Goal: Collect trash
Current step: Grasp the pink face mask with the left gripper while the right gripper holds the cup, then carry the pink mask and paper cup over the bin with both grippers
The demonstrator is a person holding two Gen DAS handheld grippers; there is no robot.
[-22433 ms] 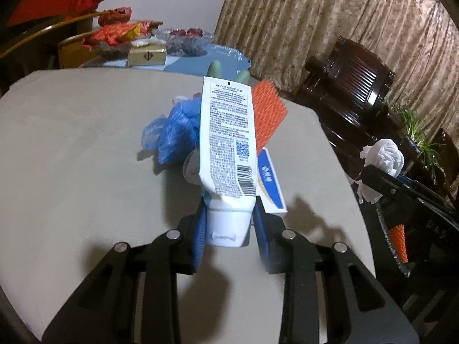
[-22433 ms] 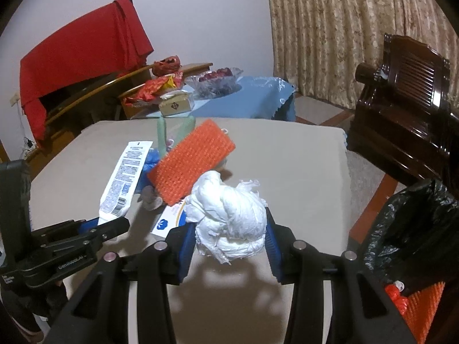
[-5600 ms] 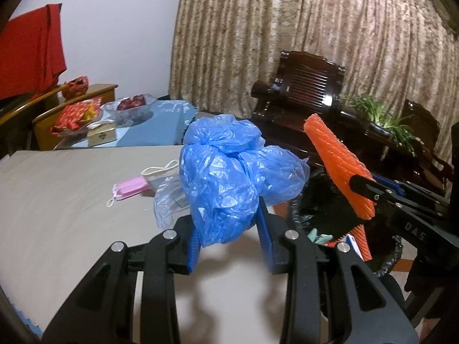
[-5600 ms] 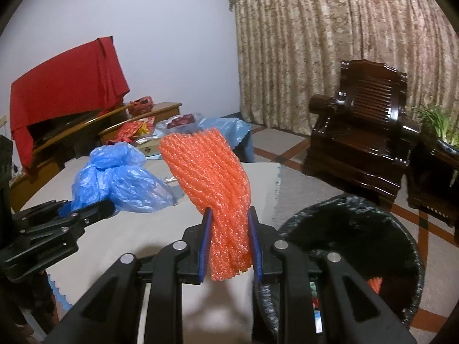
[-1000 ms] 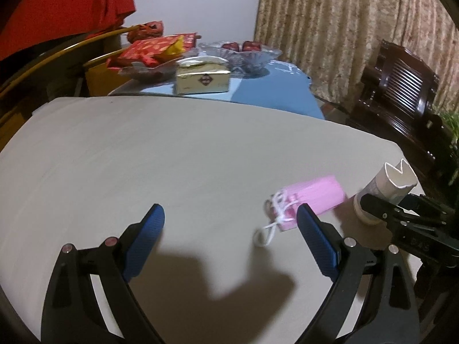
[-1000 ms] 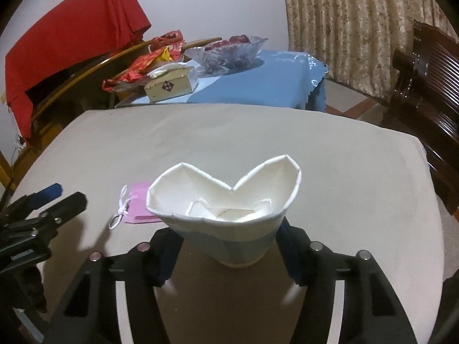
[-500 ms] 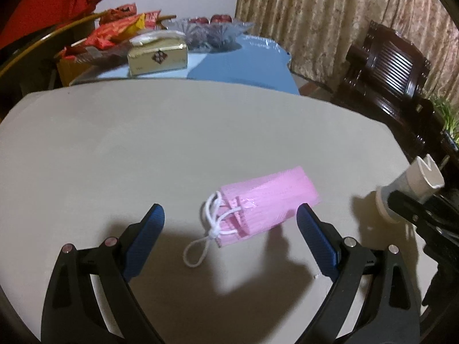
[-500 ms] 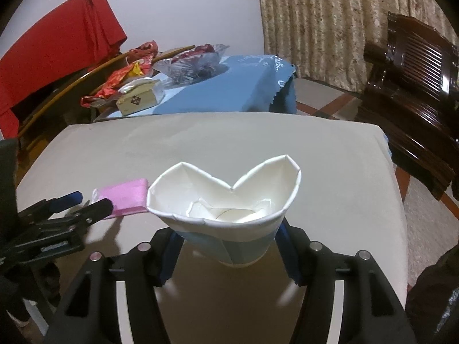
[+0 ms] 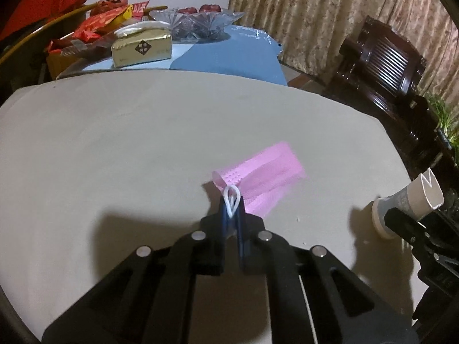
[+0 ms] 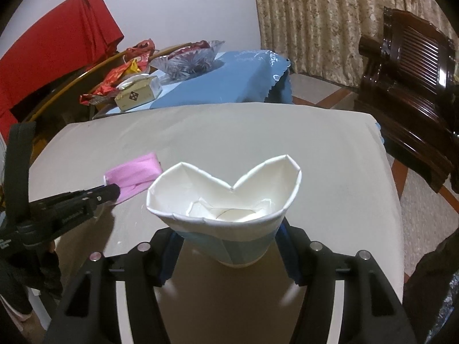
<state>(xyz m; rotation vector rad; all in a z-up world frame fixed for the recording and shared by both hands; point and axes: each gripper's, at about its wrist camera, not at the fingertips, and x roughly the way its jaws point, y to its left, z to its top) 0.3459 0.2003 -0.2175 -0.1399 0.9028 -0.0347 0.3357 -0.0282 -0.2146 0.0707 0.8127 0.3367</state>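
Observation:
A pink face mask lies on the beige table, its near end lifted a little. My left gripper is shut on the mask's white ear loop and near edge. In the right wrist view the mask and the left gripper sit at the left. My right gripper is shut on a crushed white paper cup, rim dented into a heart shape, held above the table. That cup shows at the right edge of the left wrist view.
Beyond the table a blue-clothed side table carries a gold tissue box, a glass bowl and red snack packets. A dark wooden chair stands right. A black bin bag shows at lower right.
My left gripper came forward over the mask and its jaws went from wide open to shut on the ear loop. The right gripper kept its hold on the cup and shifted slightly sideways.

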